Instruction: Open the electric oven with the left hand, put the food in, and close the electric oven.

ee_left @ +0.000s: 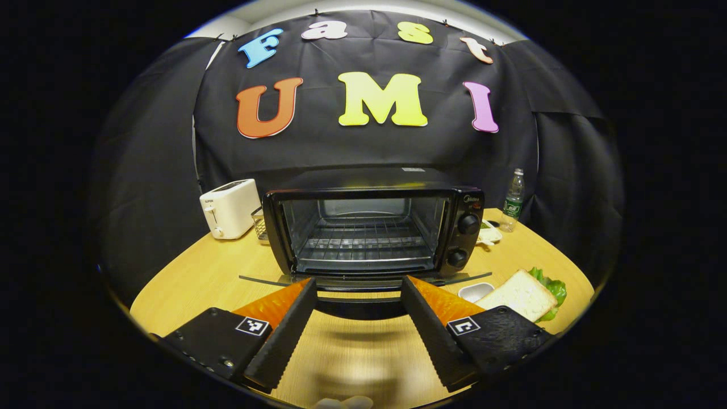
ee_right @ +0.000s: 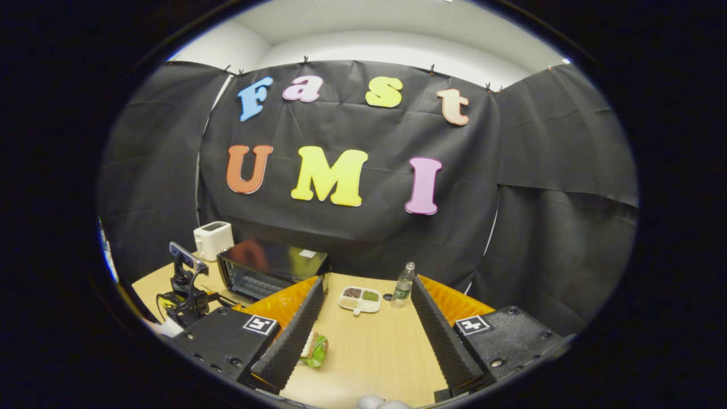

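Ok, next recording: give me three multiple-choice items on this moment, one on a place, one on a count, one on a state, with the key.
1. Where is the toaster relative to the oven in the left gripper view?
A. to its left
B. on top of it
C. inside it

2. How many knobs are on the oven's front panel?
A. one
B. two
C. four

3. What state is the oven door in?
A. shut
B. removed
C. folded down open

Key: 1 A, the toaster stands on the table left of the oven. 2 B, two knobs sit one above the other. 3 C, the rack is exposed and the door lies flat in front.
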{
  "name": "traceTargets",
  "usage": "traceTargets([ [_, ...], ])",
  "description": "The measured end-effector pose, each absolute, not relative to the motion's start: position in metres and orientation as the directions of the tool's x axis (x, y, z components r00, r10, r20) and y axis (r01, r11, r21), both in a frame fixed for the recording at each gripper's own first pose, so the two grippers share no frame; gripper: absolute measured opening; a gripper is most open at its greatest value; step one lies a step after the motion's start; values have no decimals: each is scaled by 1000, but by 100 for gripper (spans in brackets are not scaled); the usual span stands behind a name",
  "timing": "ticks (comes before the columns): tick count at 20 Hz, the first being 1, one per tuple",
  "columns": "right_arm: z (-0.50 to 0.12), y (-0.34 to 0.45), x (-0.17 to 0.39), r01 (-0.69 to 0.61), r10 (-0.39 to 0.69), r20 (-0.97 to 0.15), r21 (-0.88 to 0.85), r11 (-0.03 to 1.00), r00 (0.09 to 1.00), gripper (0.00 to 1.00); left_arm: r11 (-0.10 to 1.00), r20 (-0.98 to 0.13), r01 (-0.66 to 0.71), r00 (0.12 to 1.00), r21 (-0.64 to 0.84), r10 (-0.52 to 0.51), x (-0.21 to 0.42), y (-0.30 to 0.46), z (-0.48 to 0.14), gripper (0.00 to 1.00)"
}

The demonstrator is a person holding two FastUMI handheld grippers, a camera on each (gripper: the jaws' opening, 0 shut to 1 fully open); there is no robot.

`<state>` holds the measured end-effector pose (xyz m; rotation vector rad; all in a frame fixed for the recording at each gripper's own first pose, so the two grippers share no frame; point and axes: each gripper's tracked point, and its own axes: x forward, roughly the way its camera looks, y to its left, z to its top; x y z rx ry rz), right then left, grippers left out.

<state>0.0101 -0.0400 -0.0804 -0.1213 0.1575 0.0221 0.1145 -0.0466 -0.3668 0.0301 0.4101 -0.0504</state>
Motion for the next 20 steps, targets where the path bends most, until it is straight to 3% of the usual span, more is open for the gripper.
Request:
traceTargets([
  [7,-110,-42,3,-36,13,-220,-102,994,975,99,998,-416,58,908,23,-43,97,-47,-392,98],
  [16,-135,-39,4,-51,21,-265,-107,993,964,96,998,-562,59,826,1,-49,69,-48,-470,97],
  [20,-142,-41,3,-51,18,-276,-112,992,961,96,998,-556,64,830,5,-50,65,-50,-472,98],
])
